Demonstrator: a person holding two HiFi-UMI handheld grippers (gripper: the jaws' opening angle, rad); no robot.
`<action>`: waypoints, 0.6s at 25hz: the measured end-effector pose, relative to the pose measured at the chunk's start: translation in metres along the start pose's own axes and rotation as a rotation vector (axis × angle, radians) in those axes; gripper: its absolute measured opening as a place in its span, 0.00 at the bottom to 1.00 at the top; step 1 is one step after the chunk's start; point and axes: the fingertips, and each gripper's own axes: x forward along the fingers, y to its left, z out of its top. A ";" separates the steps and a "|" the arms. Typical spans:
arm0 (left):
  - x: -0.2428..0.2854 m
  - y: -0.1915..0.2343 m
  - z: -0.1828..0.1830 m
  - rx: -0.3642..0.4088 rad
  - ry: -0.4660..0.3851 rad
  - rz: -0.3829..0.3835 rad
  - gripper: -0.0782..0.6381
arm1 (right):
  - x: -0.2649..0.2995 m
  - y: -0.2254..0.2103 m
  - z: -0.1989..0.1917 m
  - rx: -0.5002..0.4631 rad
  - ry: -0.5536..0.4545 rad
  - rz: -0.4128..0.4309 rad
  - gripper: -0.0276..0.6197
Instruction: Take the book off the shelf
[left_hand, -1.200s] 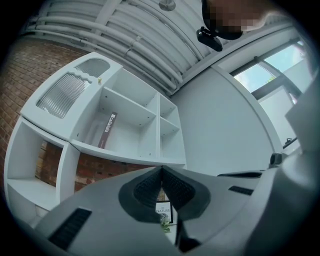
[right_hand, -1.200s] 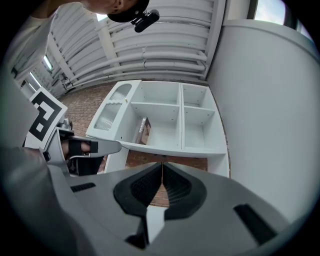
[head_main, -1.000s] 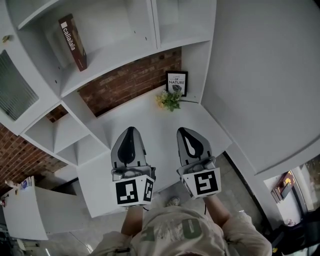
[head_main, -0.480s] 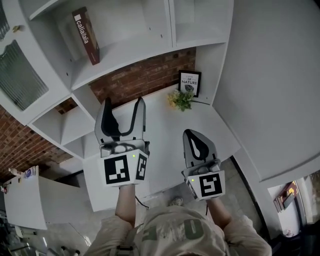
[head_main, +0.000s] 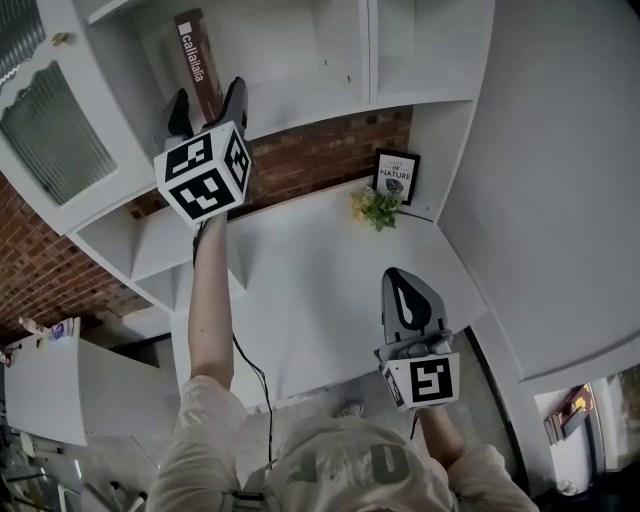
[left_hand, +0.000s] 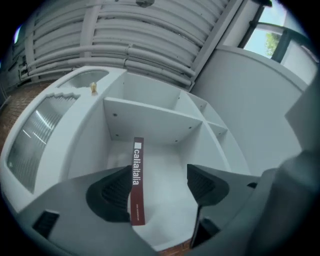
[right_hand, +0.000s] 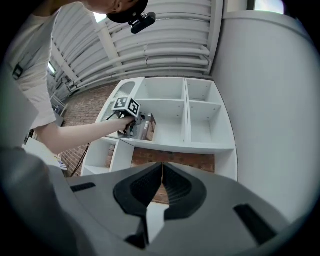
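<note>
A dark red book (head_main: 195, 62) stands slightly tilted, alone in a compartment of the white shelf unit (head_main: 300, 105). My left gripper (head_main: 207, 95) is raised to that compartment, its jaws opening wide. In the left gripper view the book (left_hand: 136, 175) stands just ahead, close to the left jaw, and neither pad presses on it; the left gripper (left_hand: 159, 185) holds nothing. My right gripper (head_main: 393, 275) hangs low over the white desk, shut and empty. In the right gripper view its jaws (right_hand: 161, 182) meet, and the book (right_hand: 148, 127) shows far off by the raised arm.
A framed print (head_main: 396, 176) and a small plant (head_main: 377, 207) stand at the back of the white desk (head_main: 310, 290), against a brick wall (head_main: 330, 150). A glass-fronted cabinet door (head_main: 55, 130) is left of the book's compartment. A cable (head_main: 255, 380) hangs under the left arm.
The left gripper has risen from over the desk up to the book's compartment, and its jaws have gone from shut to wide open. The right gripper has stayed low and shut.
</note>
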 end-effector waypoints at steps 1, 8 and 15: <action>0.015 0.008 -0.006 -0.001 0.025 0.017 0.58 | -0.002 -0.002 0.000 -0.009 0.004 -0.001 0.07; 0.080 0.049 -0.037 0.013 0.190 0.100 0.58 | -0.010 -0.010 -0.015 -0.010 0.060 -0.037 0.07; 0.112 0.075 -0.077 -0.070 0.353 0.152 0.58 | -0.012 -0.011 -0.016 -0.018 0.065 -0.054 0.07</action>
